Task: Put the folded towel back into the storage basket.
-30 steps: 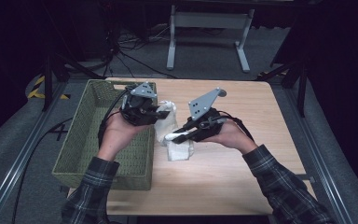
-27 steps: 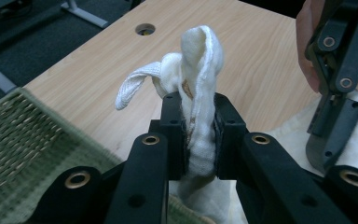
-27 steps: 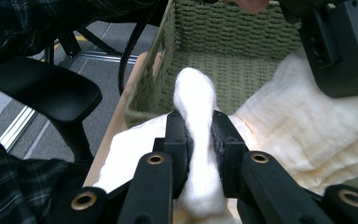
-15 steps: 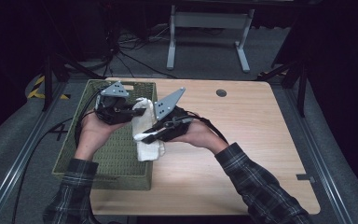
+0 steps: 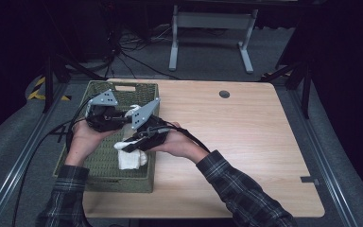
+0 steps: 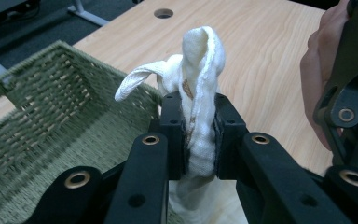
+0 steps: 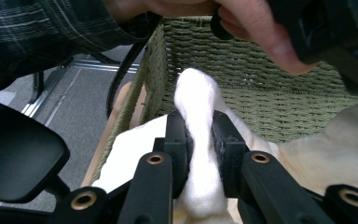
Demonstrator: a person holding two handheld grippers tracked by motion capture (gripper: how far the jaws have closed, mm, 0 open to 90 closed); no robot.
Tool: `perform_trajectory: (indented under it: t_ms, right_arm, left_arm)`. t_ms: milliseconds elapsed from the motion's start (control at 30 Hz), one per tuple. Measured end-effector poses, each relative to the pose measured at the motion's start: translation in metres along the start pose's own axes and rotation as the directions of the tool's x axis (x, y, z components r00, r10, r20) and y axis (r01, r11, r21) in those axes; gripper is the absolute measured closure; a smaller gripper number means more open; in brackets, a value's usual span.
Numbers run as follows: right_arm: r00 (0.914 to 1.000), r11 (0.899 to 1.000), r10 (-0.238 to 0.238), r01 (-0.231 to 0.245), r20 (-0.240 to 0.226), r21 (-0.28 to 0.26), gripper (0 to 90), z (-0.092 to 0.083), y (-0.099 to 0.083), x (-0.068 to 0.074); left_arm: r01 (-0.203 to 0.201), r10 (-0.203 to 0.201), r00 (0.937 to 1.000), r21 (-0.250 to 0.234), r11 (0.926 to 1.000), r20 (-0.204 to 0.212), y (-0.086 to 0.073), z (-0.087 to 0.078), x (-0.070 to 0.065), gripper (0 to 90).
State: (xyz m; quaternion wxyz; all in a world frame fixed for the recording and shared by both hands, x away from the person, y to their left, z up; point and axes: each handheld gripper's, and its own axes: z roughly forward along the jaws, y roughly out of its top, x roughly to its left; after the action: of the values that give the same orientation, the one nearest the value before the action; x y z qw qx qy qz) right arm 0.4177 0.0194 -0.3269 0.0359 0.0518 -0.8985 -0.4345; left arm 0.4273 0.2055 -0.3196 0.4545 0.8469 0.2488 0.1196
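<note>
Nearest the person, the two forearms in plaid sleeves reach in over the table [image 5: 246,142]. The right gripper [image 5: 131,143] is clamped on one bunch of a white cloth [image 5: 131,160], and the left gripper [image 5: 123,118] is clamped on another bunch of it, so the cloth hangs between them over the right-hand side of the green woven basket [image 5: 99,170].

By the look of it, the carry to the basket is nearly done: the cloth is above the basket's near right part, its lower fold draped at the rim. What is left is to lower it fully inside and let go with both grippers.

In the left gripper view, the jaws pinch a narrow fold of the cloth [image 6: 199,93] with a loop sticking up, and beyond it lies the bare wood of the table [image 6: 261,60], with a round hole at its far edge. The right gripper view looks the other way: its jaws squeeze a thick fold [image 7: 196,121], with the basket's inner wall [image 7: 242,70] and the floor behind.
</note>
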Motion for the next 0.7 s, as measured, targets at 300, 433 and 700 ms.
perform_trajectory:
  t_ms: [300, 433, 700]
  right_arm:
    - [0.9993, 0.999, 0.038, -0.038, -0.005, -0.012, 79.0, 0.015, -0.017, 0.004]
    - [0.9986, 0.999, 0.052, -0.052, -0.012, -0.01, 77.9, 0.018, -0.024, 0.005]
    - [0.9967, 0.997, 0.079, -0.078, 0.019, -0.011, 58.3, 0.016, -0.031, 0.004]
  left_arm:
    - [-0.009, 0.009, 0.9996, 0.011, 0.9999, 0.028, -0.014, 0.006, -0.005, 78.0]
    - [-0.017, 0.016, 0.9993, 0.03, 0.9994, 0.033, -0.017, 0.011, -0.007, 78.0]
    - [-0.009, 0.007, 0.9991, 0.042, 0.9991, 0.041, -0.019, 0.018, -0.007, 78.0]
